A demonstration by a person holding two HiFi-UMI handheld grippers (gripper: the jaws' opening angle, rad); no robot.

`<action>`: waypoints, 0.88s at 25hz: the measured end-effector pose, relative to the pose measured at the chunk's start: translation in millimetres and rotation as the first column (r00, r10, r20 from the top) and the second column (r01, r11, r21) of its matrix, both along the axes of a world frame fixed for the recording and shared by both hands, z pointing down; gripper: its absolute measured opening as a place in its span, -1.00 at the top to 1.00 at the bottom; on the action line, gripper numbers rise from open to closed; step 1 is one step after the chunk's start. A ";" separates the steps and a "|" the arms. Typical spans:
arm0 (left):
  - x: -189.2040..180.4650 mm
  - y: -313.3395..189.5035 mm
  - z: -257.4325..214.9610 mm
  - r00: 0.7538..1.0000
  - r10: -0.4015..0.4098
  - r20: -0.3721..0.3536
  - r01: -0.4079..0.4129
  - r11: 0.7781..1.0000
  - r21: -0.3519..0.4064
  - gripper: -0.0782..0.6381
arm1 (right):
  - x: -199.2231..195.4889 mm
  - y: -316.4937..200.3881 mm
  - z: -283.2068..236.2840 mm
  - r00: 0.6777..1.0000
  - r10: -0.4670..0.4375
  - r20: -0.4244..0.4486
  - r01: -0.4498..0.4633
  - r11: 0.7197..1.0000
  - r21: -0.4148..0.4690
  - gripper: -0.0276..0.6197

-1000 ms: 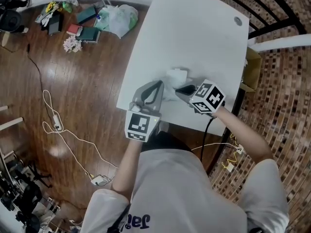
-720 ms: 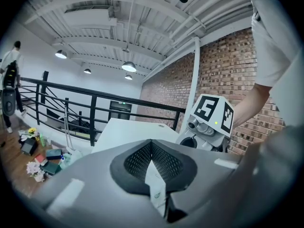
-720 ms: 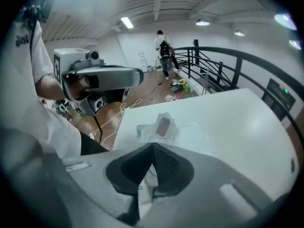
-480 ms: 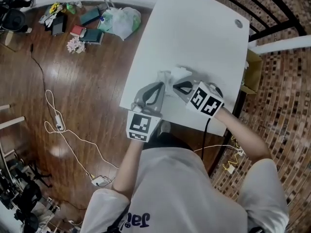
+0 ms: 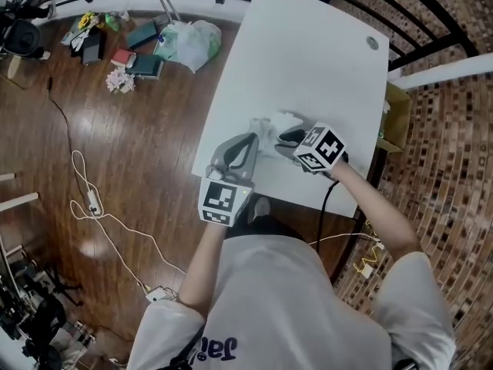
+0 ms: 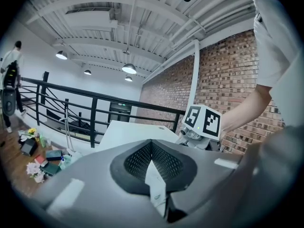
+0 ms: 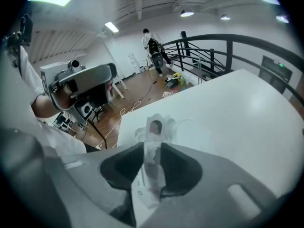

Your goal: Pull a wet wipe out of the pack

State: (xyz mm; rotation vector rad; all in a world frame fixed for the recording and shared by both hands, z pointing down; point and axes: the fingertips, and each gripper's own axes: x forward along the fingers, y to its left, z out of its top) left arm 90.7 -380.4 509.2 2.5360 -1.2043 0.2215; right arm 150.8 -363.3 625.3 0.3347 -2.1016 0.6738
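The white wet wipe pack (image 5: 282, 121) lies on the white table (image 5: 308, 52) close to its near edge. My left gripper (image 5: 253, 136) reaches it from the left. In the left gripper view my left gripper (image 6: 152, 148) is shut on a thin white printed edge of the pack (image 6: 156, 184). My right gripper (image 5: 284, 139) comes in from the right with its marker cube (image 5: 320, 148) behind it. In the right gripper view my right gripper (image 7: 152, 148) has its jaws opening, and a white printed strip (image 7: 151, 172) from the pack's opening (image 7: 155, 126) hangs loose between them.
A round cable hole (image 5: 372, 42) sits in the table's far right corner. Bags, books and flowers (image 5: 154, 41) lie on the wooden floor at upper left, and a white cable (image 5: 92, 199) runs there too. A black railing (image 5: 431, 21) and a cardboard box (image 5: 397, 114) stand at the right.
My right gripper has shifted from the table's near edge toward the pack, and its jaws have parted. The left gripper has kept its place and its hold.
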 end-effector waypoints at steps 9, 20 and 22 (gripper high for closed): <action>-6.5 -1.0 4.3 1.000 -0.007 -0.011 0.007 1.000 -0.012 0.75 | 1.1 1.0 -11.7 0.998 0.051 0.023 -0.052 0.998 0.033 0.94; -2.6 -2.6 -3.0 1.000 0.021 -0.016 -0.021 1.000 0.004 0.75 | -0.1 4.5 -49.3 0.992 0.095 0.079 -0.105 0.985 0.134 0.94; -0.8 -2.5 -3.8 1.000 0.026 -0.016 -0.026 1.000 0.005 0.75 | -0.3 -1.9 -73.9 0.983 0.122 0.136 -0.143 0.978 0.154 0.94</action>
